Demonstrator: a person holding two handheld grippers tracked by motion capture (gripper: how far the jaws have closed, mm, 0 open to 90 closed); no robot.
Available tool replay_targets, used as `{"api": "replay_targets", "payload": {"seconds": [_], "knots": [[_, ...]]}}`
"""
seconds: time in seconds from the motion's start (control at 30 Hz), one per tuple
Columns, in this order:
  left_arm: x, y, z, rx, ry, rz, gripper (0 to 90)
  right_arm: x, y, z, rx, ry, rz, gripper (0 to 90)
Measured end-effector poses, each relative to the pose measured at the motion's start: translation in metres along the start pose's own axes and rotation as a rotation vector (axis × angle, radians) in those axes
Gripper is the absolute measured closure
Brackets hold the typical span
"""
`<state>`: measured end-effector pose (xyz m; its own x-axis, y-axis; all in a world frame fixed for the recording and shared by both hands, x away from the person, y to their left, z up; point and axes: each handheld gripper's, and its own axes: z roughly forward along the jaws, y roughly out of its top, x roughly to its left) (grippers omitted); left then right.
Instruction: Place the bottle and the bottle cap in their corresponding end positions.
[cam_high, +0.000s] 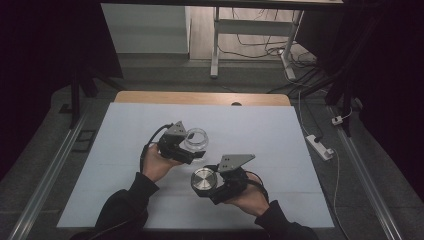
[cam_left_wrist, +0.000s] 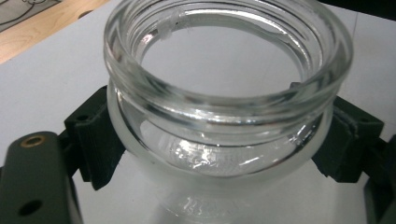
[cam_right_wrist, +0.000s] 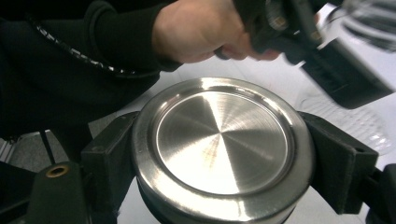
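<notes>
A clear glass jar (cam_high: 195, 138) stands upright with its mouth uncovered, a little left of the white sheet's middle. My left gripper (cam_high: 192, 148) is shut on it, one black jaw on each side of its rounded body (cam_left_wrist: 219, 154), just below the threaded neck. Whether its base rests on the sheet I cannot tell. A round brushed-metal lid (cam_high: 203, 179) lies flat side up between the jaws of my right gripper (cam_high: 205, 186), which is shut on its rim (cam_right_wrist: 224, 149). The lid sits nearer the front edge, just right of and below the jar. In the right gripper view, the left hand (cam_right_wrist: 201, 28) shows beyond the lid.
A white sheet (cam_high: 260, 130) covers a wooden table whose far edge (cam_high: 200, 97) shows bare. A power strip (cam_high: 320, 146) and cables lie on the floor at the right. Metal rails (cam_high: 45, 185) run along both sides. White desk legs (cam_high: 216, 45) stand beyond.
</notes>
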<state>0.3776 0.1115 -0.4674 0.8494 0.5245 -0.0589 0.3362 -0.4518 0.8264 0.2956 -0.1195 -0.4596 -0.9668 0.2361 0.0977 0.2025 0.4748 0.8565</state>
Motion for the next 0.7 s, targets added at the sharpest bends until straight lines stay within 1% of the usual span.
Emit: {"api": "replay_targets", "payload": {"seconds": [0.13, 0.4, 0.6, 0.7], "knots": [[0.003, 0.002, 0.005, -0.001, 0.008, -0.001, 15.5, 0.0, -0.004, 0.003, 0.007, -0.003, -0.003, 18.7], [0.012, 0.004, 0.013, -0.001, 0.024, -0.009, 15.4, -0.003, -0.013, 0.01, 0.015, -0.011, 0.007, 18.7], [0.018, 0.006, 0.019, 0.001, 0.036, -0.014, 15.4, -0.007, -0.022, 0.017, 0.029, -0.028, 0.01, 18.7], [0.02, 0.006, 0.022, 0.001, 0.039, -0.018, 15.4, -0.008, -0.024, 0.02, 0.026, -0.035, 0.009, 18.7]]}}
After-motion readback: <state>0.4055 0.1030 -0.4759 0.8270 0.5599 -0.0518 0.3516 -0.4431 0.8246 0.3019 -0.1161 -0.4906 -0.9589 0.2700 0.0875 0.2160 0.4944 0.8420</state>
